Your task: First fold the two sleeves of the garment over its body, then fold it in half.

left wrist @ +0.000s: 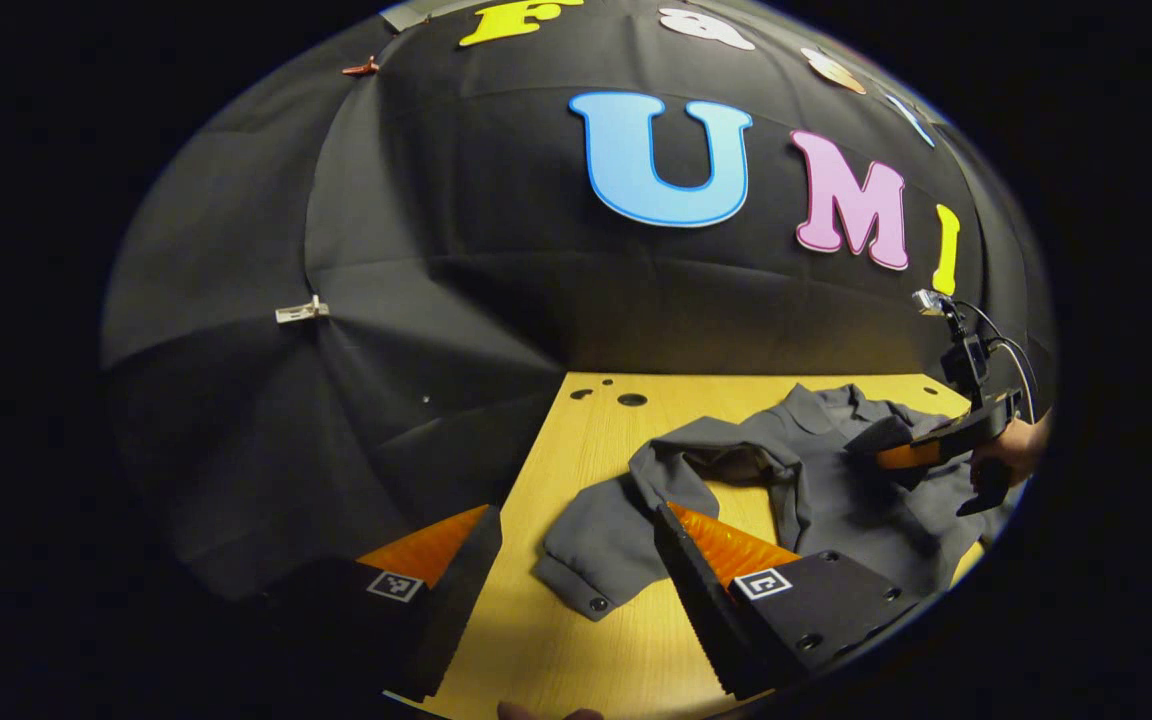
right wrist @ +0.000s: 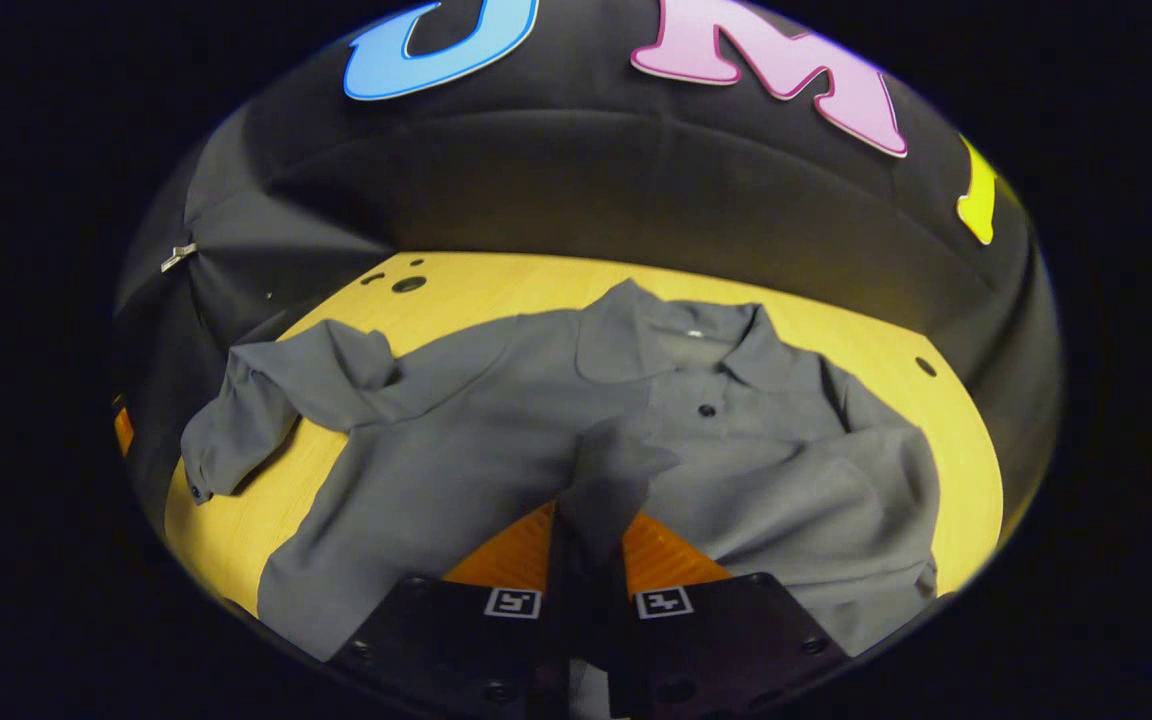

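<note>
A grey button-up shirt (right wrist: 496, 440) lies face up on the yellow wooden table (right wrist: 496, 285), collar (right wrist: 696, 340) toward the wall. In the right gripper view, my right gripper (right wrist: 591, 525) is shut on a piece of the shirt's right sleeve (right wrist: 611, 465), held over the body. The other sleeve (right wrist: 256, 410) trails off toward the table's left edge. In the left gripper view, my left gripper (left wrist: 576, 545) is open just above that sleeve's cuff (left wrist: 586, 575), not touching it. Farther off, the right gripper (left wrist: 911, 450) and the hand (left wrist: 1011, 450) holding it hover over the shirt (left wrist: 826, 490).
The black cloth wall (left wrist: 496, 300) closes in behind and to the left of the table, with a metal clip (left wrist: 301, 312) on it. Small round holes (left wrist: 631, 400) mark the table's far corner. Bare wood (left wrist: 576, 650) lies in front of the cuff.
</note>
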`<state>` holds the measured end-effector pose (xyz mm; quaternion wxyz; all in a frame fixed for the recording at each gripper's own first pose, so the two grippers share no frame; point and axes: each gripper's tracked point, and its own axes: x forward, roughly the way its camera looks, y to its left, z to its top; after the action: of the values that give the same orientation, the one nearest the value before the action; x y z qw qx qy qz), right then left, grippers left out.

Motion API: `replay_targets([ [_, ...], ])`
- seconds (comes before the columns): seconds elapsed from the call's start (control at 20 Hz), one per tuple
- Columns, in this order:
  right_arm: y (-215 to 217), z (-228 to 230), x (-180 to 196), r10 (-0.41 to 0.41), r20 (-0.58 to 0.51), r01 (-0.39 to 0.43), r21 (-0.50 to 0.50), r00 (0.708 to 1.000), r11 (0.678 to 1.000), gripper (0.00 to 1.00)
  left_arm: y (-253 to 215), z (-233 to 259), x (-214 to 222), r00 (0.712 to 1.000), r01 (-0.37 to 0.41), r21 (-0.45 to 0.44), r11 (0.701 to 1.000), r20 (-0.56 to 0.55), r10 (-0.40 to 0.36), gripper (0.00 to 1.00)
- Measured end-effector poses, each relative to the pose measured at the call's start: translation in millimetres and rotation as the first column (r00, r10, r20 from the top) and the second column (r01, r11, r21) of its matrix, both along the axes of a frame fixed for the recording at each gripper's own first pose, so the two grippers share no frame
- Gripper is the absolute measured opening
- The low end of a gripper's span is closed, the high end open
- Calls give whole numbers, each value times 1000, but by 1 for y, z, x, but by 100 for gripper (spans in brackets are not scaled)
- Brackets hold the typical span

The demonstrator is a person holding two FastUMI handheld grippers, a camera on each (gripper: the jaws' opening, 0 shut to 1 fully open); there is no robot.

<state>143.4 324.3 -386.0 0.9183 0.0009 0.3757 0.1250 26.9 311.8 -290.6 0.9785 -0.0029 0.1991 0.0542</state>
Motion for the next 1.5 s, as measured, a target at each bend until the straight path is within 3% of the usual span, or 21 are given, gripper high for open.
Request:
replay_targets([
  [0.05,7,0,-2,9,-10,-9,23,1000,1000,28,-1,-10,3,1000,0,-4,1000,-13,0,97],
  [0.1,12,-2,-4,19,-19,-18,38,1000,999,25,-2,-19,5,1000,-2,-9,1000,-29,2,97],
  [0.15,17,-1,-6,30,-24,-29,49,999,998,44,-3,-28,7,999,-6,-15,1000,-45,5,97],
  [0.2,21,0,-9,39,-29,-37,62,999,997,51,-4,-34,10,998,-7,-26,1000,-60,6,97],
  [0.25,27,2,-12,49,-35,-46,83,998,995,48,-6,-40,12,998,-8,-38,999,-67,5,97],
  [0.3,33,7,-16,63,-39,-59,111,997,992,59,-7,-44,16,997,-10,-44,999,-75,6,97],
  [0.5,49,45,-29,107,-19,-99,241,994,966,76,-9,-59,40,996,-11,-44,999,-91,7,97],
  [0.55,41,54,-30,106,-4,-102,244,994,965,77,-11,-64,45,995,-10,-43,999,-98,6,97],
  [0.6,30,62,-32,99,11,-99,241,995,965,65,-12,-69,50,994,-10,-46,999,-108,5,97],
  [0.65,16,72,-34,84,30,-88,235,996,968,78,-13,-77,53,992,-15,-54,998,-122,9,97],
  [1.0,-99,117,-86,-27,117,12,128,993,992,78,-17,-115,62,975,-49,-98,994,-220,26,95],
  [1.1,-123,121,-101,-98,107,82,145,989,986,78,-13,-129,57,962,-67,-74,995,-270,44,95],
  [1.25,-155,122,-127,-202,94,184,173,975,968,78,-22,-134,61,964,-50,-14,999,-261,45,94],
  [1.3,-162,118,-136,-221,80,204,180,972,962,78,-29,-136,63,961,-51,-28,998,-274,41,90],
  [1.5,-193,111,-150,-244,62,230,173,968,958,78,-32,-130,60,960,-82,-65,994,-272,61,31],
])
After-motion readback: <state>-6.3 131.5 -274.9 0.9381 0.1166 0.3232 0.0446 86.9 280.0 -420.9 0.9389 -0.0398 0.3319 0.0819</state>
